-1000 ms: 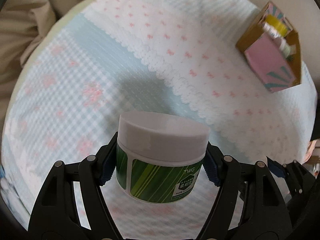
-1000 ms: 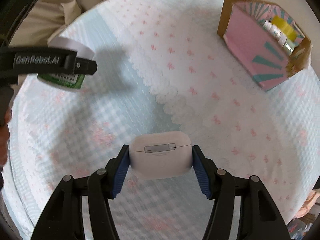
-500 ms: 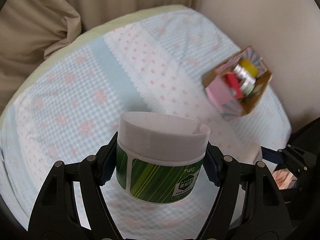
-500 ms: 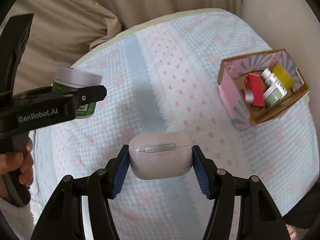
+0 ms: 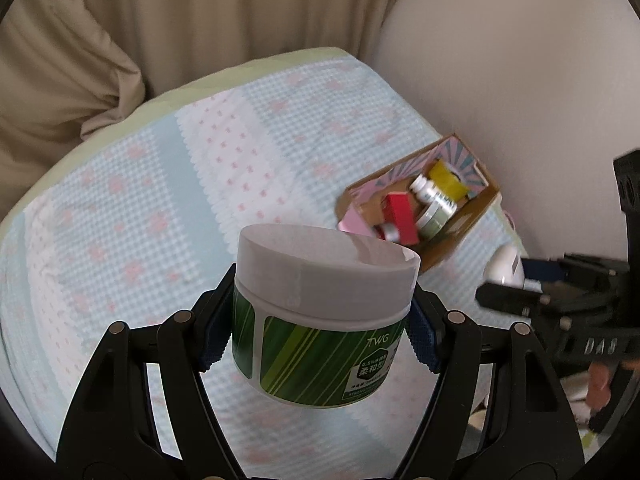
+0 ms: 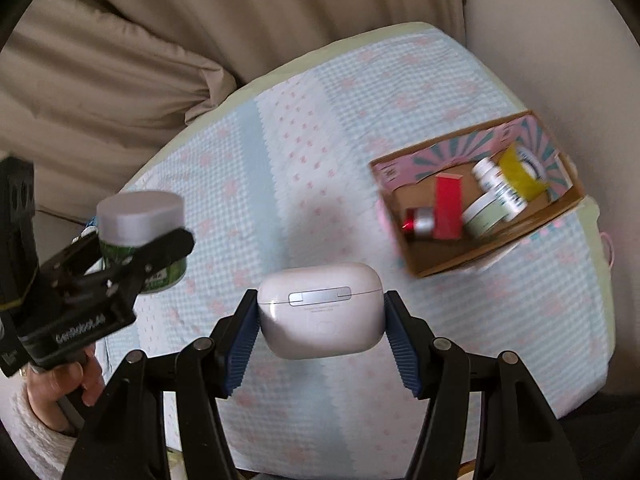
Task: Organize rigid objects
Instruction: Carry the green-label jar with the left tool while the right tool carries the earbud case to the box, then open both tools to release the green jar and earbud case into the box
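A round surface point(image 6: 460, 320) draped in a pale blue gingham cloth point(image 5: 168, 208) with pink motifs is seen, bounded at the far side by beige curtain folds point(image 6: 120, 60) and at the right by a plain wall point(image 5: 520, 60); a pale green rim is shown along the far edge. The wide middle of the cloth lies bare between the curtain side and a cardboard box point(image 6: 492, 248), which sits near the right edge with its open top tilted toward the cameras. Inside the box a red carton point(image 6: 448, 208), a small silver-capped red item point(image 6: 420, 222), a pale green jar point(image 6: 486, 216), a white bottle point(image 6: 500, 188) and a yellow packet point(image 6: 520, 172) are packed side by side. The left tongs point(image 5: 324, 320) are closed on a green-striped jar point(image 5: 316, 340) with a white lid, held in the air above the cloth. The right tongs point(image 6: 320, 320) are clamped on a white earbud case point(image 6: 320, 308), hinge side facing the camera, also held off the cloth, nearer than the box and to its left.
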